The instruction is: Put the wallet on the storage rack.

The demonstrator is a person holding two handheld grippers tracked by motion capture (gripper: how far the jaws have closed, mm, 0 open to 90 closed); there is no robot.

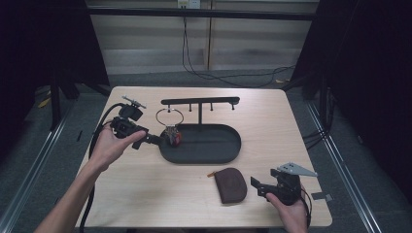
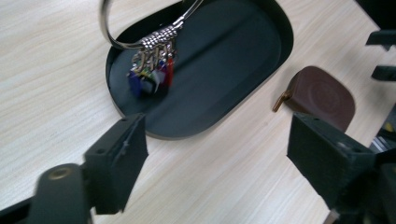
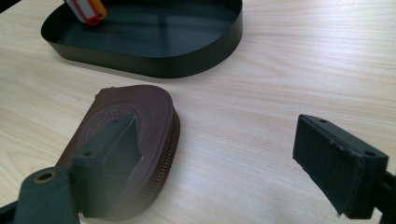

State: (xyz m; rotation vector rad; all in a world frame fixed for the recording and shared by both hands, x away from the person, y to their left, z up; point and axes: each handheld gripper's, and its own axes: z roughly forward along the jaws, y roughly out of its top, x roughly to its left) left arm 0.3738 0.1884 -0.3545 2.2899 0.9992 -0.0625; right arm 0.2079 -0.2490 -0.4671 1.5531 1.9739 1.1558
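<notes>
A bunch of coloured keys and tags (image 1: 173, 136) on a large metal ring lies at the left end of the black oval tray (image 1: 228, 155), the ring reaching up over the rim. My left gripper (image 1: 156, 141) hovers just left of it, open, nothing between the jaws. In the left gripper view the keys (image 2: 152, 77) lie beyond my open left gripper (image 2: 217, 126), apart from both pads. A brown leather pouch (image 1: 231, 184) lies flat in front of the tray. My right gripper (image 1: 256, 187) rests open just right of it; in its own view the right gripper (image 3: 215, 126) has the pouch (image 3: 135, 112) behind its left jaw.
A black T-shaped hook stand (image 1: 200, 102) rises from the tray's back edge. The wooden table (image 1: 272, 121) is bare to the right of the tray. Cables trail on the floor beyond the far edge.
</notes>
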